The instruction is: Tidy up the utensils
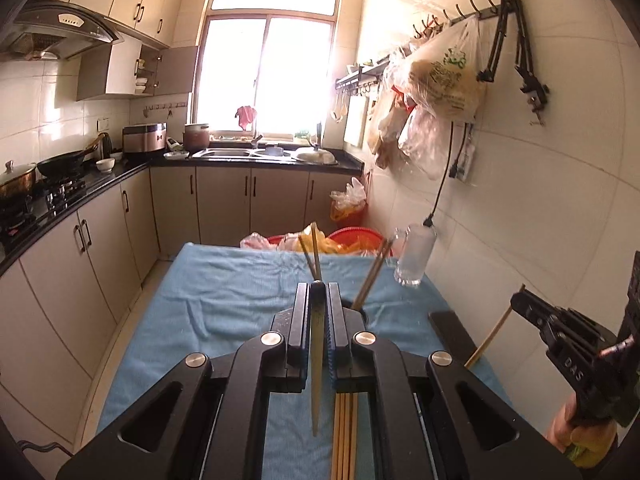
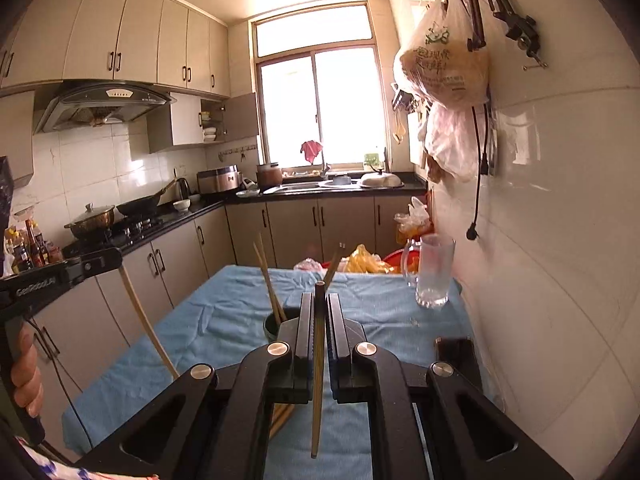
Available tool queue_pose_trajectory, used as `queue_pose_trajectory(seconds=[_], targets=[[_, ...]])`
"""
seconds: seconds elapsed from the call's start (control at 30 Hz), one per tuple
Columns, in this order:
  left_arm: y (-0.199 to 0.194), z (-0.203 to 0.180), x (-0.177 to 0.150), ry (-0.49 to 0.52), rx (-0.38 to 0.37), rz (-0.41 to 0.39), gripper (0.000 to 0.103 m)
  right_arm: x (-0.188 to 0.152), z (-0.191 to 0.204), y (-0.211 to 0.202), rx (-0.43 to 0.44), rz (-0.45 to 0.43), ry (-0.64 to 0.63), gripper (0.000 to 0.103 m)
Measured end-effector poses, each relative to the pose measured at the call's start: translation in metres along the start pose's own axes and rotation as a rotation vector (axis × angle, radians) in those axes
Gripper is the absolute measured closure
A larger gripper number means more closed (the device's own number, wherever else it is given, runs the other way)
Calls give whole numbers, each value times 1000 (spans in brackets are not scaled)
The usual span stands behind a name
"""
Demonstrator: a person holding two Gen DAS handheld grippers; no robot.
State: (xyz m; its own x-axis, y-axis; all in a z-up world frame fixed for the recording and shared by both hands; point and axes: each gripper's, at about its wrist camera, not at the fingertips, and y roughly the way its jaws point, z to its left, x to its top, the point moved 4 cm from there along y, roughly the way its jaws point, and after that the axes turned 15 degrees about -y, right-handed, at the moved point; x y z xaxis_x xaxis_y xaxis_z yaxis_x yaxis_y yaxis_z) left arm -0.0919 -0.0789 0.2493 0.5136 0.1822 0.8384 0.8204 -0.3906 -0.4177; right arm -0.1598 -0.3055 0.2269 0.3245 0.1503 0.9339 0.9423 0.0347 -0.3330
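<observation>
My left gripper (image 1: 319, 286) is shut on one wooden chopstick (image 1: 317, 360) that hangs down between its fingers. It also shows in the right wrist view (image 2: 100, 262), with its chopstick (image 2: 146, 324) slanting down. My right gripper (image 2: 319, 292) is shut on another chopstick (image 2: 318, 376); it also shows in the left wrist view (image 1: 520, 300), with its chopstick (image 1: 494, 330). A dark holder cup (image 2: 276, 326) stands on the blue cloth (image 2: 208, 328) with several chopsticks (image 2: 267, 280) upright in it. Loose chopsticks (image 1: 345, 436) lie on the cloth below my left gripper.
A glass mug (image 2: 434, 272) stands at the table's far right by the tiled wall. A dark flat block (image 2: 456, 350) lies at the right edge. Red basins with bags (image 1: 352, 238) sit beyond the table. Kitchen cabinets (image 1: 80, 256) run along the left.
</observation>
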Motion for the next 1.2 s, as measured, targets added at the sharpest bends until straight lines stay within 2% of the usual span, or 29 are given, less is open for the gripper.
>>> queue_pose_trajectory(seconds=[0.3,0.57,0.77,1.0,1.1,1.2], targets=[[44,-24,60,-33,-32,-43,96,56,-16,31,26,-74,38,97],[82,-45,94,-37,-53,-79,96,96,-22,69,35,-125,73,97],[128,-49,89,-27,-36,-38,96,89,-23,112,31,-79,94,97],[183,-33,51,-20,6,85,96,54,-20,153,51,23,112,97],[193,-25,42,-44,16,119,96,42,-19,166,60,57,123,97],[191,-21,40,-45,22,114,96,35,-19,175,66,79,126,97]])
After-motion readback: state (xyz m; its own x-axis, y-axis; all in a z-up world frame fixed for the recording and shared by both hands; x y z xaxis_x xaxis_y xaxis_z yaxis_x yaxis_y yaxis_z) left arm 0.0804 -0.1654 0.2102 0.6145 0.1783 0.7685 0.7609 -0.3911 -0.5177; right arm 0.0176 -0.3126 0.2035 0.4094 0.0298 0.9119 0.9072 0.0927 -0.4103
